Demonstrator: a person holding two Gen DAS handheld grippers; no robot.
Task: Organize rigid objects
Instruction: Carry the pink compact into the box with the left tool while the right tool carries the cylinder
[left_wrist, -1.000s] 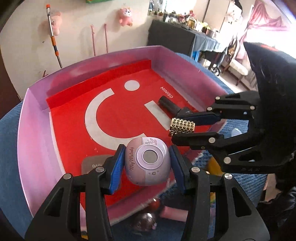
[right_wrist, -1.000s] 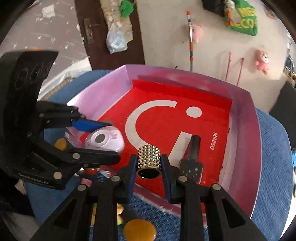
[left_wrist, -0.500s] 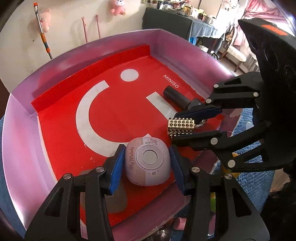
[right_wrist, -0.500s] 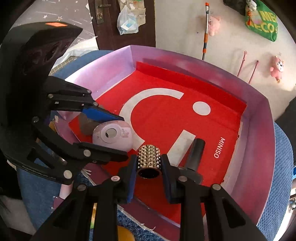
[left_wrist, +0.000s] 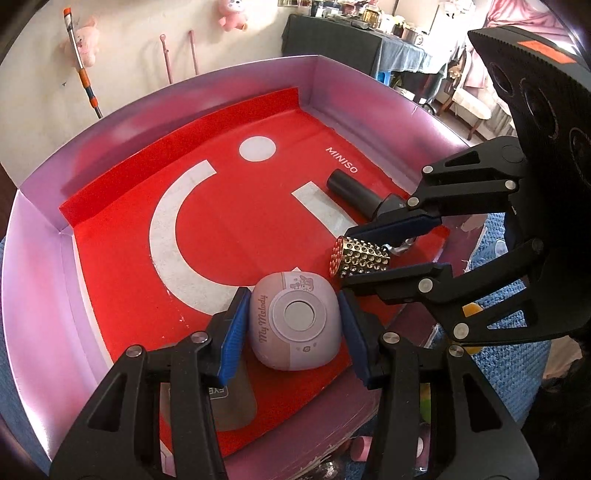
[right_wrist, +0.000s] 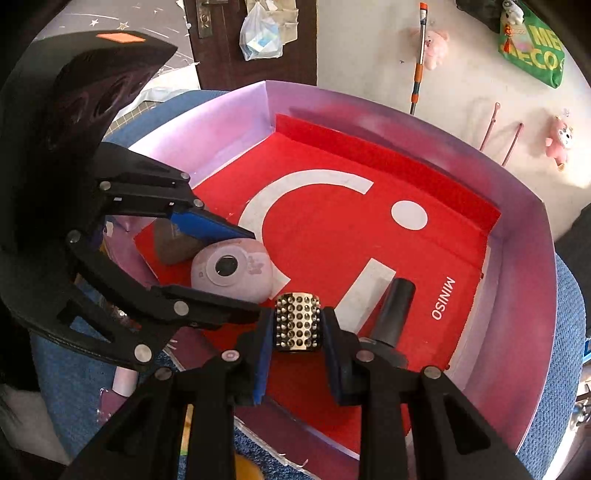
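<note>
A pale pink rounded case (left_wrist: 293, 319) marked "My Melody" sits between the blue pads of my left gripper (left_wrist: 291, 321), which is shut on it low over the near part of the box floor. From the right wrist view the same case (right_wrist: 231, 271) shows at the left, with my left gripper (right_wrist: 243, 269) around it. My right gripper (right_wrist: 297, 328) is shut on a gold studded cylinder (right_wrist: 297, 326), just right of the case. The left wrist view shows that cylinder (left_wrist: 360, 256) in my right gripper (left_wrist: 354, 258). Both hover inside the shallow pink box (left_wrist: 44, 280), lined with red.
A black tube (left_wrist: 349, 184) lies on the red liner (left_wrist: 236, 225) near the box's right side; the tube (right_wrist: 395, 308) is close to my right fingers. A grey flat piece (left_wrist: 236, 406) lies under my left gripper. Small items sit on the blue cloth (right_wrist: 554, 417) outside the box.
Both grippers have moved forward and down, further over the box floor, each still holding its object. The box fills more of both views.
</note>
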